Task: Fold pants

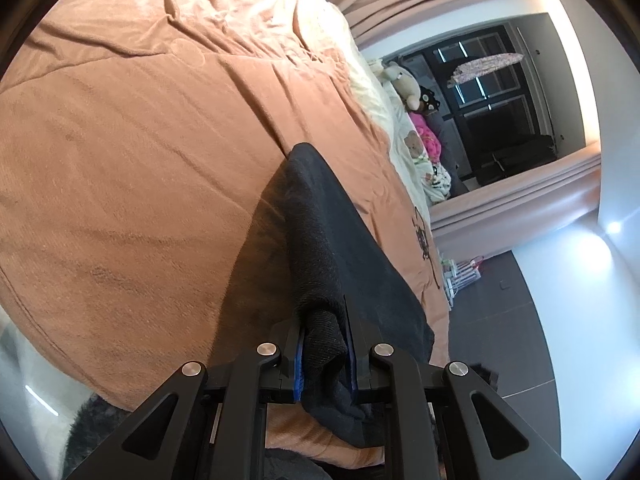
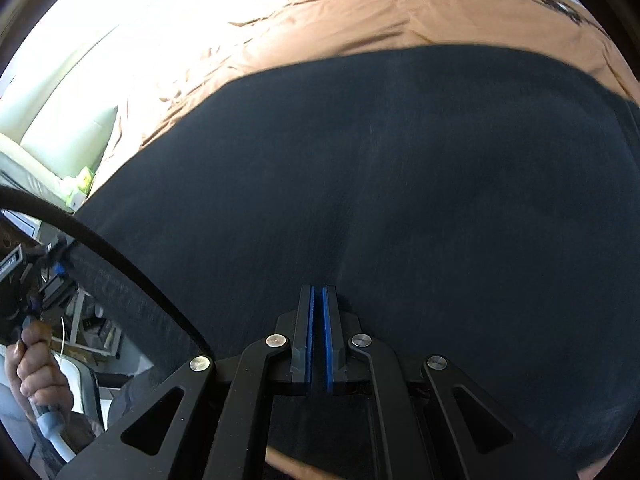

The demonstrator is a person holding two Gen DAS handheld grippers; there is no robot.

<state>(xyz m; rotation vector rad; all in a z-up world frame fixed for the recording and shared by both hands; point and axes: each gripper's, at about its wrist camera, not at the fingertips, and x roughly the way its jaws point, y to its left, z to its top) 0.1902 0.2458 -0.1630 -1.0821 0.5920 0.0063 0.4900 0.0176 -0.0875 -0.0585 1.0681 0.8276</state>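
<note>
Dark navy pants (image 1: 320, 240) hang in a taut strip from my left gripper (image 1: 323, 320), which is shut on a bunched corner of the cloth above the orange bedspread (image 1: 140, 160). In the right wrist view the pants (image 2: 400, 160) lie spread wide over the bedspread (image 2: 380, 12). Just over that cloth my right gripper (image 2: 319, 288) is shut, its blue pads together with nothing visible between them. At the left edge of that view a hand (image 2: 36, 372) holds the left gripper (image 2: 56, 264), and a lifted hem of the pants arcs up to it.
Cream pillows (image 2: 80, 60) lie at the head of the bed. Plush toys (image 1: 404, 84) and bedding pile along the bed's far side by a dark window. Dark tiled floor (image 1: 500, 320) runs past the bed's edge.
</note>
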